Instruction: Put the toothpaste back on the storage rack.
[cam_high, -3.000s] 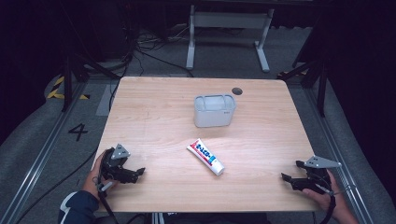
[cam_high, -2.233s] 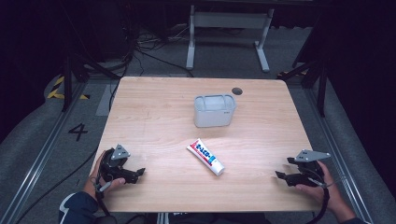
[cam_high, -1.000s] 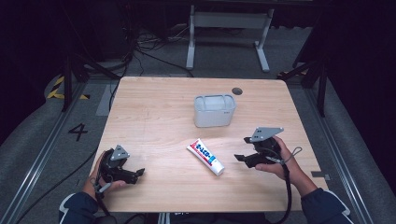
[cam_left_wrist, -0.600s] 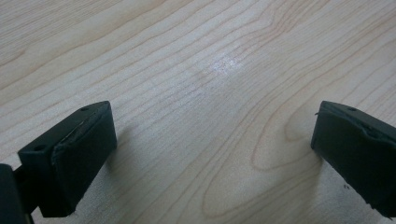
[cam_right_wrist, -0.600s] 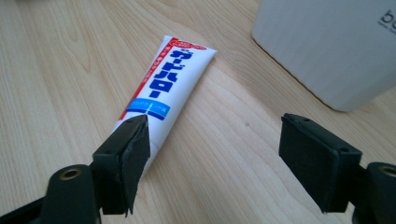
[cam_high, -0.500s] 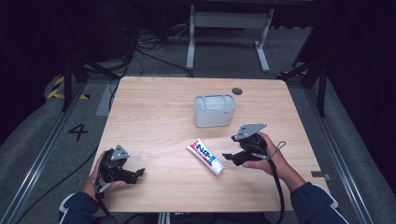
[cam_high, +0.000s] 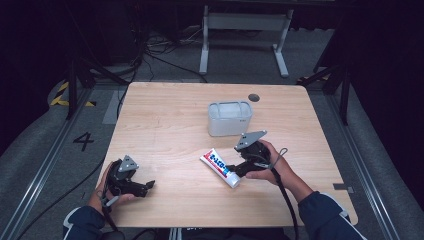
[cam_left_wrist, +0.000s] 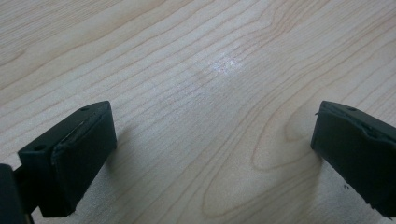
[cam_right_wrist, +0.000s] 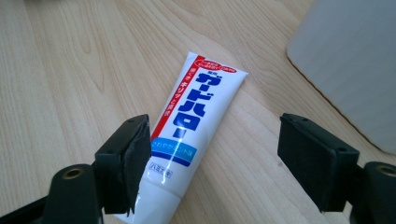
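From above I see my right hand reaching in from the lower right, forearm angled toward the middle of the table, sleeve at the bottom edge. It holds the right gripper low over the wood with its grey plate tilted up and the cable looping back along the wrist. The jaws point at the toothpaste tube, which lies flat near the table's centre, slanted, just in front of the pale plastic tub. In the right gripper view the jaws stand wide apart and hold nothing; the tube lies between them, closer to the left jaw, whose tip overlaps the tube's lower edge, though I cannot tell whether it touches. The tub's wall sits off to the upper right, apart from the tube. My left hand rests at the near left corner, the left gripper lying low on the wood, well apart from the tube. In its own view the jaws are spread wide over bare wood grain, gripping nothing.
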